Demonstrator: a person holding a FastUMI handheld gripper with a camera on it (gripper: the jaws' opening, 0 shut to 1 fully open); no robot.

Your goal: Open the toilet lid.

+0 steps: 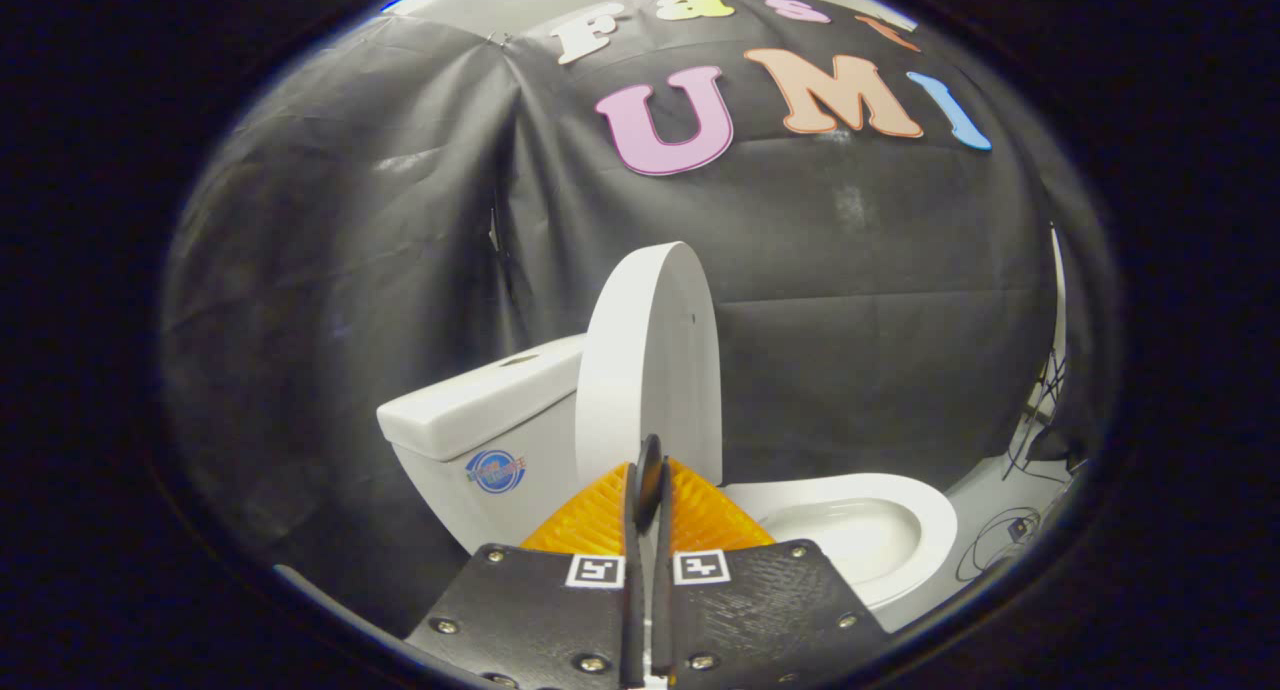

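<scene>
The white toilet lid [650, 350] stands raised and upright, leaning back toward the tank [480, 420]. To its right the seat and open bowl [905, 505] lie uncovered. My gripper [648, 462] is shut, and its orange fingers with black pads meet in a thin line with nothing between them. The fingertips sit just in front of the lid's lower part. Whether they touch the lid I cannot tell.
The black cloth wall closes the booth behind and to the left of the toilet. On the pale floor to the right of the bowl lie loose dark cables [1000, 540].
</scene>
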